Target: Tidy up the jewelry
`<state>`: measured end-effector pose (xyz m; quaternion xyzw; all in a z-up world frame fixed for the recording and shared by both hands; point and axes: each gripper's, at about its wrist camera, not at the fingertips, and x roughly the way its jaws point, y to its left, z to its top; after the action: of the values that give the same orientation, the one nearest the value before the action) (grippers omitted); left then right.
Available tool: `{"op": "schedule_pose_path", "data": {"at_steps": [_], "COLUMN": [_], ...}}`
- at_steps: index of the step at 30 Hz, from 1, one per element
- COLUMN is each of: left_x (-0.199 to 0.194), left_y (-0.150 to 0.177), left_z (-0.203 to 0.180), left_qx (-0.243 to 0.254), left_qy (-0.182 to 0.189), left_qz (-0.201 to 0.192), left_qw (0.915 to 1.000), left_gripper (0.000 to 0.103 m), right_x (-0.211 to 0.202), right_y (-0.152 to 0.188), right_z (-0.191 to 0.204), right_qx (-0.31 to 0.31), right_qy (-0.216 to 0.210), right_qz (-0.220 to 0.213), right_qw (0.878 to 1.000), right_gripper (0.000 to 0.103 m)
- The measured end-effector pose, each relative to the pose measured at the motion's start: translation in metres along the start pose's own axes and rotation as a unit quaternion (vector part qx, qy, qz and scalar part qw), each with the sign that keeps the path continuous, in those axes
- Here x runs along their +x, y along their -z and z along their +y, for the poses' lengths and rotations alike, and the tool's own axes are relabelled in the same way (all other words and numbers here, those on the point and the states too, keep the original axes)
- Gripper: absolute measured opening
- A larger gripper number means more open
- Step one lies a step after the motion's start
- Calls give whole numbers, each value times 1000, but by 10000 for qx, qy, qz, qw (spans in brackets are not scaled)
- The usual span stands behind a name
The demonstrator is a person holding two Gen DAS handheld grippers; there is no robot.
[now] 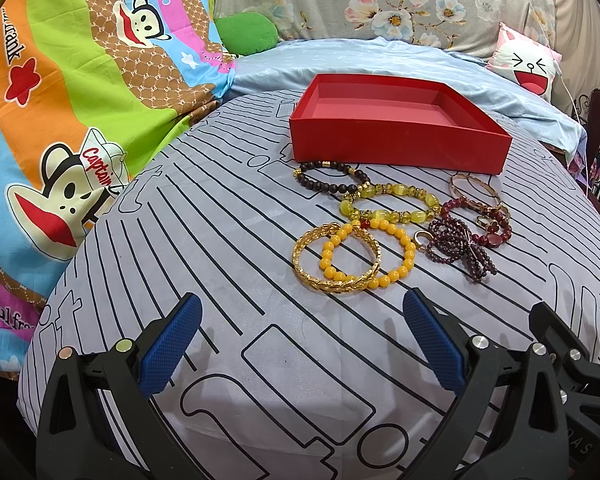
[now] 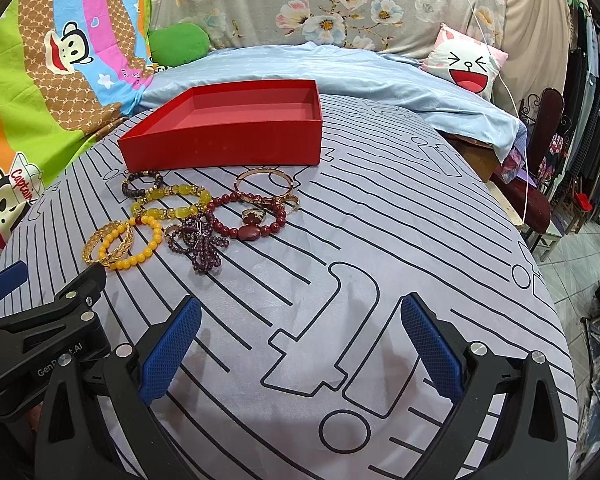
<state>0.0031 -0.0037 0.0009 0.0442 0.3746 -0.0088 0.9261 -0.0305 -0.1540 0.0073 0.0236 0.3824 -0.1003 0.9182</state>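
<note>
Bed [image 1: 228, 248] sheet carries empty red box [image 1: 396, 140], bracelets [image 1: 354, 254] heaped just in front, none in box yet. Left gripper [image 1: 300, 340] and right gripper [image 2: 300, 340] both spread wide, holding nothing, near heap. Risk: overlapping bracelets snag, one grab drags neighbours; beads slip between pads; soft sheet gives.

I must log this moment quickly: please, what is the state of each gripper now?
Left gripper: open, holding nothing.
Right gripper: open, holding nothing.
</note>
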Motion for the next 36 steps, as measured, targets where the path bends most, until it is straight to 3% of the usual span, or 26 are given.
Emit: {"op": "schedule_pose_path", "data": {"at_steps": [13, 18, 31, 36], "left_x": [-1, 2, 37, 39], "left_y": [4, 2, -20, -23], "left_z": [19, 24, 9, 9], "left_qx": [-239, -209, -214, -241], "left_qy": [84, 95, 252, 247], "left_qz": [158, 207, 566, 504], "left_qw": [9996, 9995, 9979, 9981], "left_gripper": [96, 96, 96, 95], "right_x": [1, 3, 8, 10], "right_y": [-2, 1, 0, 0], "right_z": [-1, -6, -7, -6], "right_qx": [56, 120, 209, 158], "right_qy": [-28, -102, -229, -202], "right_qz": [-35, 135, 265, 351], "right_qw": [10000, 9998, 9992, 9991], "right_gripper": [97, 97, 97, 97]}}
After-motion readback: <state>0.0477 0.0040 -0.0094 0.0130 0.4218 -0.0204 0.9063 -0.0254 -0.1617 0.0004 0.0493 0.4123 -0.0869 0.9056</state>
